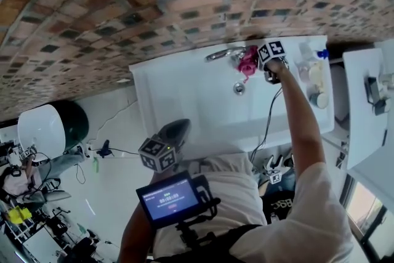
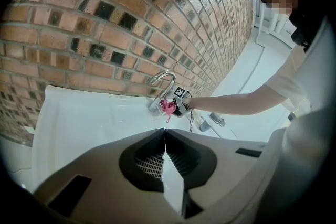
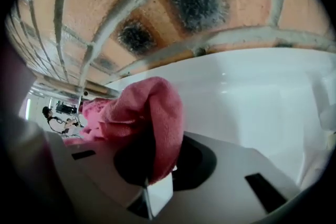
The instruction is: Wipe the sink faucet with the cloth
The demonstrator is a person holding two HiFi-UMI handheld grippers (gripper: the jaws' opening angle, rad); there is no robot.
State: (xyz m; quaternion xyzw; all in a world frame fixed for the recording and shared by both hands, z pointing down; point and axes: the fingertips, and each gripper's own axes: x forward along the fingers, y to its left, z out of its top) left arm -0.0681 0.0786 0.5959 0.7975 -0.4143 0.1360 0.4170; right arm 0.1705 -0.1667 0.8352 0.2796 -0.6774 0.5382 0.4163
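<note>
A chrome faucet [image 1: 223,53] arches over the white sink [image 1: 191,95] at the brick wall. My right gripper [image 1: 261,66] is shut on a pink cloth [image 1: 248,61] and holds it against the faucet's base [image 2: 156,106]. In the right gripper view the pink cloth [image 3: 140,113] bulges out of the closed jaws, with chrome [image 3: 68,89] just behind it at the left. My left gripper [image 1: 175,131] hangs back over the sink's near edge, jaws together with nothing between them [image 2: 165,136]. The cloth [image 2: 168,107] and the faucet [image 2: 164,84] show far ahead in the left gripper view.
The drain [image 1: 239,88] lies in the basin below the faucet. Bottles and jars [image 1: 313,80] crowd the sink's right ledge. A white counter [image 1: 363,108] stands further right. A cable [image 1: 271,120] trails from the right gripper down over the sink's front.
</note>
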